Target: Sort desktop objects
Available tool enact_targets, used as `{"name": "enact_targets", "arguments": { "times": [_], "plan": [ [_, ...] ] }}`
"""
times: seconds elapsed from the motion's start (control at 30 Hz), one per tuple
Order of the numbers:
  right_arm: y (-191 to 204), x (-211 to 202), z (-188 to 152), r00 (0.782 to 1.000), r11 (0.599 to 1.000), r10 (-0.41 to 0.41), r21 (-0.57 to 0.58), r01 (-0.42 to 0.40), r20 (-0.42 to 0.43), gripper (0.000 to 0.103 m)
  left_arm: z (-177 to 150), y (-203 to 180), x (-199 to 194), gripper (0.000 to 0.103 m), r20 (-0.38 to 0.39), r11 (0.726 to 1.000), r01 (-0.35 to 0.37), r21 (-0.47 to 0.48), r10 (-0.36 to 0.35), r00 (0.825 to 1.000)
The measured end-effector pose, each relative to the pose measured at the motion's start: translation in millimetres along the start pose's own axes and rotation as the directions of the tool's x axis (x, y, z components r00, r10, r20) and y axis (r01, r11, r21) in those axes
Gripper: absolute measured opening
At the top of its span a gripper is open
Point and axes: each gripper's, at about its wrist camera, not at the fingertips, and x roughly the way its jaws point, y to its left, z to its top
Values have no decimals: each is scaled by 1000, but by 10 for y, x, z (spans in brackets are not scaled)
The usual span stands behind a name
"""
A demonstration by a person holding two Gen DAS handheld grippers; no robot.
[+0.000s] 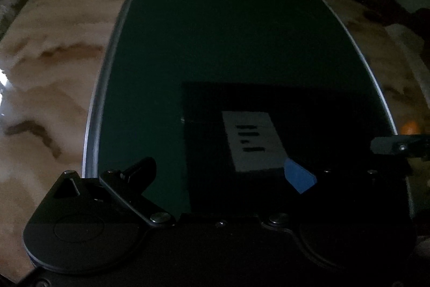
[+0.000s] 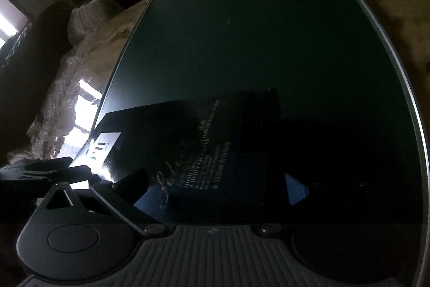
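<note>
A: Any writing?
B: The dark book (image 2: 215, 152), lower centre on the green mat (image 2: 255, 31), reads "A BODY OF"; its white label (image 1: 252, 141) is blurred.
A: Jaws?
B: Left gripper (image 1: 223, 176) and right gripper (image 2: 215, 187) both spread wide, gripping nothing

One dark green mat (image 1: 228, 39) lies on one marbled table (image 1: 53, 71), with one black box (image 1: 309, 104) bearing one white label (image 1: 252, 141), one dark book (image 2: 215, 166) with printed lettering, and two grippers, each with two fingers.
</note>
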Motion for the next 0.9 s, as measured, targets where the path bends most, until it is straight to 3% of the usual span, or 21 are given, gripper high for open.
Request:
{"name": "enact_targets", "arguments": {
  "times": [0.13, 0.47, 0.9],
  "plan": [
    [-23, 20, 15, 1000, 1000, 11, 3, -11, 3, 103, -18, -79, 46, 103, -20, 998, 57, 15, -56, 998],
    [57, -28, -28, 1000, 998, -28, -58, 28, 11, 103, -39, -150, -28, 103, -13, 999, 43, 33, -43, 999],
    [216, -282, -224, 996, 991, -23, -129, 34, 83, 103, -184, -195, -221, 103, 23, 997, 45, 57, -47, 999]
  ]
}}
